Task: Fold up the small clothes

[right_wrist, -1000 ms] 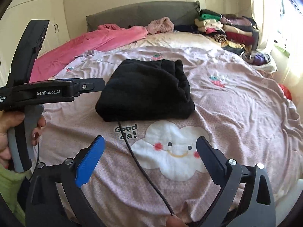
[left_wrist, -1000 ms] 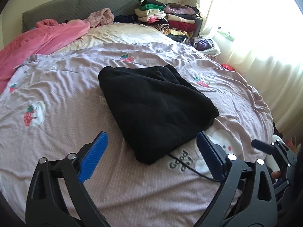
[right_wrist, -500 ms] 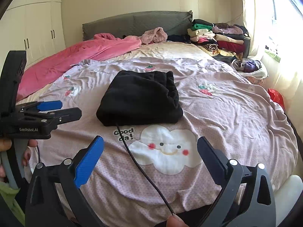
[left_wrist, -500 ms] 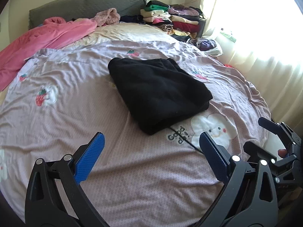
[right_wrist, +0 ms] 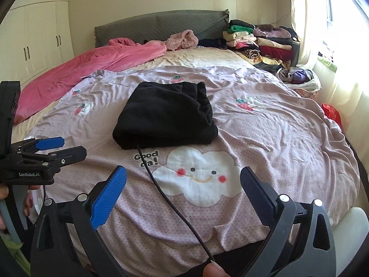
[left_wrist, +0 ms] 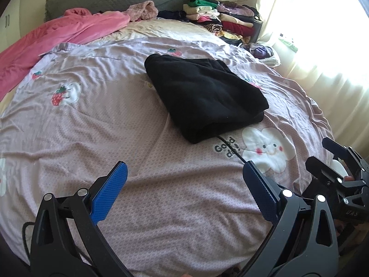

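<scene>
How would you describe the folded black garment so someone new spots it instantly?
Start at the bed's wrinkled lilac cartoon-print cover. Near its middle, just beyond the smiling white cloud print, lies the folded black fleece garment, with a thin black cable running up to its near edge. It is the only dark item there; other clothes sit by the headboard.

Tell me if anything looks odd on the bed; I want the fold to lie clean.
A thin black cable runs across the bedspread and disappears under the near edge of the folded black garment. It appears trapped beneath the fold. Otherwise the garment lies flat.
</scene>
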`<move>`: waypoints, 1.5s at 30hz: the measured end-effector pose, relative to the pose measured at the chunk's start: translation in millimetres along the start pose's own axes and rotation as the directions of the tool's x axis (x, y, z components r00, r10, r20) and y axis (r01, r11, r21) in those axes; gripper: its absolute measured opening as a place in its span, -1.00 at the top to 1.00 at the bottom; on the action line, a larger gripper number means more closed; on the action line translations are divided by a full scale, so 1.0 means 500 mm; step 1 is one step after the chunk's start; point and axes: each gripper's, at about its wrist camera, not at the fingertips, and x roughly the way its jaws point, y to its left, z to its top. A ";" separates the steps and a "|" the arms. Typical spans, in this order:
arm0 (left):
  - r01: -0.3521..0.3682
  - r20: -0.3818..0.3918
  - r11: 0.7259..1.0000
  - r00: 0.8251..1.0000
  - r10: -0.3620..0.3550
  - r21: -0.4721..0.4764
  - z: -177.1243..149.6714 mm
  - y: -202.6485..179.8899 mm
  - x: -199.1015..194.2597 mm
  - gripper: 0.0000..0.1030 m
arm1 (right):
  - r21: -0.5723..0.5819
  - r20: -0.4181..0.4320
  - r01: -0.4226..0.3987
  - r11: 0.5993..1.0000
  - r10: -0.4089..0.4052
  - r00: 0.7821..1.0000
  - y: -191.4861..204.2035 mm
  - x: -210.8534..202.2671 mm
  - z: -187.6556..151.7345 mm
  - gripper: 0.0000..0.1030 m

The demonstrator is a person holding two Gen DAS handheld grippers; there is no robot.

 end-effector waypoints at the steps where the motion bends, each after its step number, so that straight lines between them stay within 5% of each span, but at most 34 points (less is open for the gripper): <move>1: -0.003 -0.001 1.000 1.000 0.003 -0.003 0.000 0.002 0.000 -0.82 | -0.001 -0.002 0.001 1.000 -0.001 1.000 0.001 0.001 0.000 -0.91; 45: -0.050 -0.007 0.999 0.999 0.050 -0.006 -0.001 0.010 0.000 -0.82 | 0.001 -0.005 0.001 1.000 -0.001 1.000 0.001 0.004 0.001 -0.91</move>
